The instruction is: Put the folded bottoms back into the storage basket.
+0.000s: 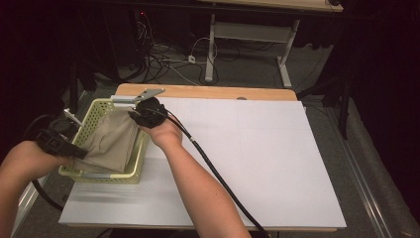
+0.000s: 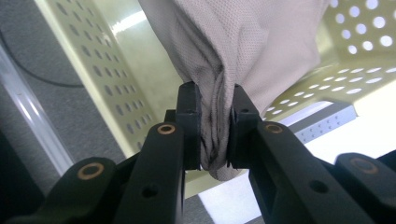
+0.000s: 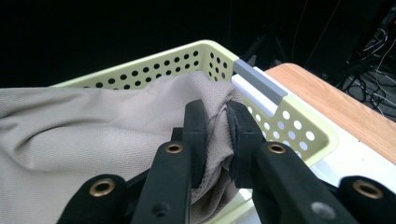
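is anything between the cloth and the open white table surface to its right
Only the basket wall: the beige cloth, pinched by the left gripper and the right gripper, sits inside it. The white table surface beyond looks bare.

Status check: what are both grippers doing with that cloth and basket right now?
Left gripper shut on cloth, near end. Right gripper shut on cloth, far end. Cloth stretched over green basket at table's left edge. Nothing in the way.
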The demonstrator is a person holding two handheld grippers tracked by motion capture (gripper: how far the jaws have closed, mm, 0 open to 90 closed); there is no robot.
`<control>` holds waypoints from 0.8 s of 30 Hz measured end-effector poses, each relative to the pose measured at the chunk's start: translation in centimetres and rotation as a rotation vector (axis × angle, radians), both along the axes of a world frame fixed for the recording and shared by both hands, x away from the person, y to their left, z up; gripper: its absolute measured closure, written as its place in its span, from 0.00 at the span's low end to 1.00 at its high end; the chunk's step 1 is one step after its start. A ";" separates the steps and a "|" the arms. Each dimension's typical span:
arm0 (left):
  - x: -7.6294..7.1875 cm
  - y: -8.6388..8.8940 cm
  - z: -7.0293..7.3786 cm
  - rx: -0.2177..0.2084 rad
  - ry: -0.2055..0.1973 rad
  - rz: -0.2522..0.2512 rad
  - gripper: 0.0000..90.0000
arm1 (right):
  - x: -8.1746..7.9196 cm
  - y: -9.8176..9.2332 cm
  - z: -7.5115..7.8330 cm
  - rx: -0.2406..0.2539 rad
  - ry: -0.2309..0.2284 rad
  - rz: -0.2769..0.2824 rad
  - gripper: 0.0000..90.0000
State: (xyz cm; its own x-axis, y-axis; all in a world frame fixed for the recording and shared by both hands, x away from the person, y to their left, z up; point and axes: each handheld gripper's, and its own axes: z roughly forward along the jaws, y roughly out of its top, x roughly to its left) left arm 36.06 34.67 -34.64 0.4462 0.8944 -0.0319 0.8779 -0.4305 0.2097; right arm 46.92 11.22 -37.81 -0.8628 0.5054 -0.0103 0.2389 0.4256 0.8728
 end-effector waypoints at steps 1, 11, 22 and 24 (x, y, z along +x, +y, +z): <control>-0.1 -0.1 -0.1 -0.005 0.000 0.000 0.85 | 0.0 0.0 0.0 -0.003 -0.001 -0.001 0.90; -0.8 -0.2 0.0 -0.026 -0.012 0.009 0.84 | 0.3 0.5 -0.2 -0.009 -0.001 -0.002 0.90; 0.3 -0.4 -0.6 -0.035 0.017 0.053 0.55 | 2.6 1.6 -0.6 -0.019 0.027 0.008 0.74; 0.5 -0.8 -0.8 -0.023 0.015 0.043 0.38 | 3.3 1.3 -1.3 -0.016 0.069 -0.024 0.54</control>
State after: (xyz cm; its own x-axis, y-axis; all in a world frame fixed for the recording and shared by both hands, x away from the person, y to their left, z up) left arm 36.53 33.88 -35.41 0.4064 0.9118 -0.0589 0.8987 -0.3873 0.2059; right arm 50.19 12.52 -39.07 -0.8495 0.5259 0.0410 0.3086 0.4325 0.8472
